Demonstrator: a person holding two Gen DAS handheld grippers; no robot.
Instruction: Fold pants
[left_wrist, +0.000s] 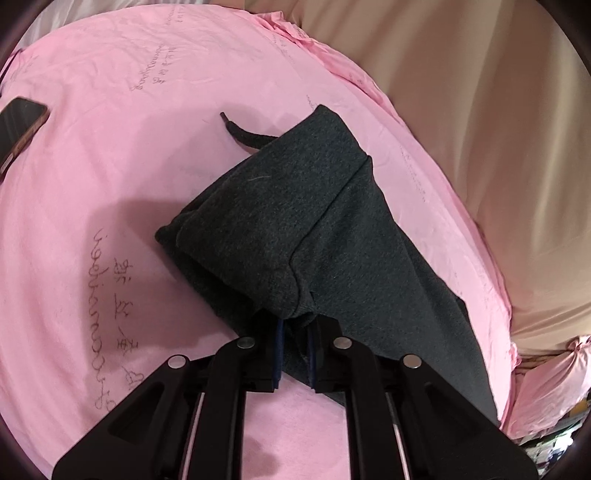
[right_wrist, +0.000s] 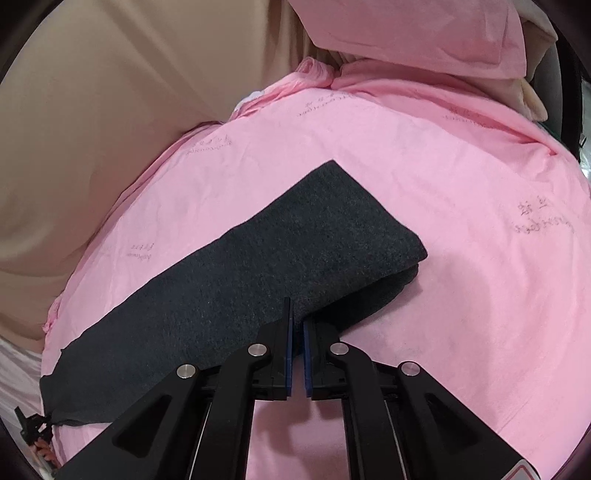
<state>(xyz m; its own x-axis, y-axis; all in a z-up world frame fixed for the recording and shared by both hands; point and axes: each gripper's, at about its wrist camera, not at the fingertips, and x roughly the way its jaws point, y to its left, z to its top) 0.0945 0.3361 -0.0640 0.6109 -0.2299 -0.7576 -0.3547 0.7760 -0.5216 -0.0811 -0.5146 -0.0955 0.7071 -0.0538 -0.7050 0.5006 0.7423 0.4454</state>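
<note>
Jaws on the left gripper (left_wrist: 295, 325) are pinched down on a bunched corner of the dark grey pants (left_wrist: 295, 229), and the right gripper (right_wrist: 297, 325) is clamped narrow on the folded edge too. Pants are lying as a long folded strip across the pink sheet (left_wrist: 110, 166), drawstring (left_wrist: 240, 134) poking out one end. Phone (left_wrist: 20, 127) sits well off near the sheet's edge.
</note>
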